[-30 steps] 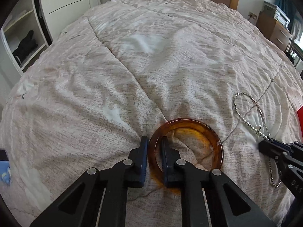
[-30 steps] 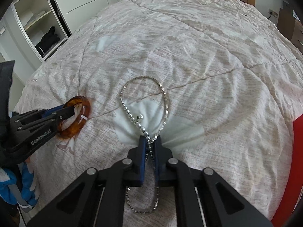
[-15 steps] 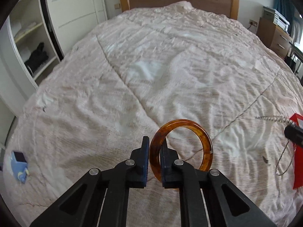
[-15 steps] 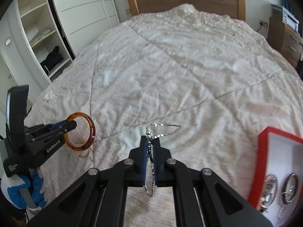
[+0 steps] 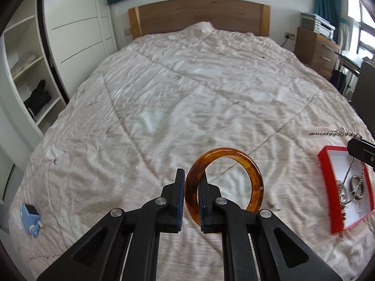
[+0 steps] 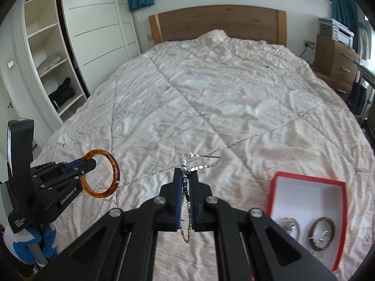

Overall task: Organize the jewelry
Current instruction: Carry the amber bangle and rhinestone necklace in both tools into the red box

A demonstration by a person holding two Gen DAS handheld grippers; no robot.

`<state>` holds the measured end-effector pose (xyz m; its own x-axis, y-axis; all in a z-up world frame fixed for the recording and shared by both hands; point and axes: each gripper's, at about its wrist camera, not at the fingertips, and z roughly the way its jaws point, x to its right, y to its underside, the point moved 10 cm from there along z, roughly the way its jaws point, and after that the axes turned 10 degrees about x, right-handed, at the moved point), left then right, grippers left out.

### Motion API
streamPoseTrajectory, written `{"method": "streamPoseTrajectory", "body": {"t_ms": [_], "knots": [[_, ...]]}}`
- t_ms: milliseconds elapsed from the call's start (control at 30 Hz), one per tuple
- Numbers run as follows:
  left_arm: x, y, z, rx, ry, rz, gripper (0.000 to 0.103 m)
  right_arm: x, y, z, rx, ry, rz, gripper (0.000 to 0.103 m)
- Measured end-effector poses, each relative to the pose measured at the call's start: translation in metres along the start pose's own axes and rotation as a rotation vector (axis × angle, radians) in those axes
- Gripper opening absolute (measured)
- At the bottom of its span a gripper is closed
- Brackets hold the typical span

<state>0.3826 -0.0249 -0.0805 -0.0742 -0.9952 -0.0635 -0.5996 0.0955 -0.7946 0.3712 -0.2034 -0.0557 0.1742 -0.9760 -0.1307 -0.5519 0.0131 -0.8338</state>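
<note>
Right, the red box (image 6: 307, 220) sits open on the bedspread (image 6: 234, 93), off to the right of both grippers, white inside. In it, toward the near end, lie two round pieces (image 6: 322, 235), one dark-rimmed, one silvery; blurred, so I can't say exactly what they are. The rest of the box is bare white lining.

Left gripper (image 5: 191, 187) is clamped on the amber bangle (image 5: 254, 178), one finger inside the ring, one outside, pinching its left rim. The bangle stands on edge, up in the air, clear of the bedspread. From the right wrist view you see it held out at the left (image 6: 112, 175), well apart from the box.

Right gripper (image 6: 185, 182) has its fingers together on the silver chain (image 6: 204, 164): a short beaded end and loop poke out past the tips, the rest dangles below between the fingers. From the left wrist view the hanging chain (image 5: 351, 180) shows in front of the box.

Now the change: a second ago both pieces lay flat on the bedspread with the fingers already pinching them. Both are lifted off now, more of the room shows, headboard (image 5: 199, 14) and all, and the box, out of sight then, has come into view.
</note>
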Motion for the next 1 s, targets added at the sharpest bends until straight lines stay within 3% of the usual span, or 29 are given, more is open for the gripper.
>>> {"method": "streamPoseTrajectory", "body": {"t_ms": [267, 633, 833, 1000], "knots": [[0.085, -0.015, -0.01, 0.016, 0.094, 0.045, 0.01, 0.064, -0.003, -0.033, 0.031, 0.066, 0.04, 0.005], [0.247, 0.0, 0.02, -0.052, 0.264, 0.124, 0.01, 0.198, 0.032, -0.049, -0.002, 0.19, 0.144, 0.005], [0.306, 0.014, 0.048, -0.089, 0.284, 0.18, 0.01, 0.247, 0.061, -0.032, -0.037, 0.216, 0.184, 0.005], [0.322, 0.031, 0.074, -0.129, 0.272, 0.201, 0.01, 0.269, 0.089, -0.011, -0.074, 0.216, 0.217, 0.005]]}}
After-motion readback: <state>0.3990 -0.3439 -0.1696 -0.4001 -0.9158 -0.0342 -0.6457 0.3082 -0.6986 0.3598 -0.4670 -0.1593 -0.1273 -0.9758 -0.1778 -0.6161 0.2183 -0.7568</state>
